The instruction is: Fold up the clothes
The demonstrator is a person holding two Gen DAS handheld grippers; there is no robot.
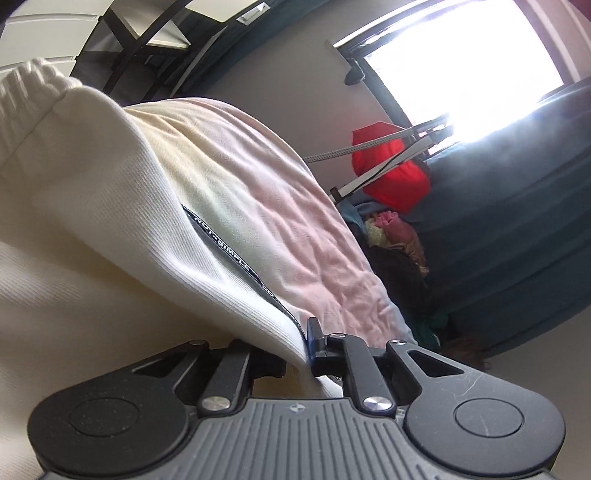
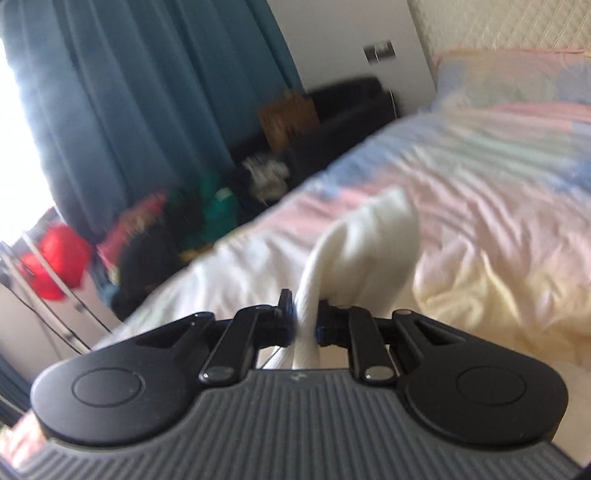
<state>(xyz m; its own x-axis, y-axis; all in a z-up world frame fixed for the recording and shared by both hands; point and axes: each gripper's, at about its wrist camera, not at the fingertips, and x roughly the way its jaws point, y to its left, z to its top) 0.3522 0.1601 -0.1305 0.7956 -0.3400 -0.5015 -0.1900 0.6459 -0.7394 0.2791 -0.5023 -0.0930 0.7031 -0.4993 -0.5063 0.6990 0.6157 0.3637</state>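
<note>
Cream ribbed knit, the garment (image 1: 122,206) lies over the pastel bedspread (image 2: 480,177) of the bed, soft, light and likely to sag and stretch between holds. The left gripper (image 1: 299,350) has its jaws pinching one edge by the printed tape, and the right gripper (image 2: 304,321) has its jaws pinching a bunched edge; hems and corners look the surest places to take hold.

We are in a home bedroom: a bed (image 2: 480,192) with a pastel patchwork duvet and a quilted headboard (image 2: 509,22), long teal curtains (image 2: 147,92) beside a bright window (image 1: 465,62), a heap of mixed clothing (image 2: 177,221) on the floor, and a dark sofa (image 2: 343,107) against the wall.
</note>
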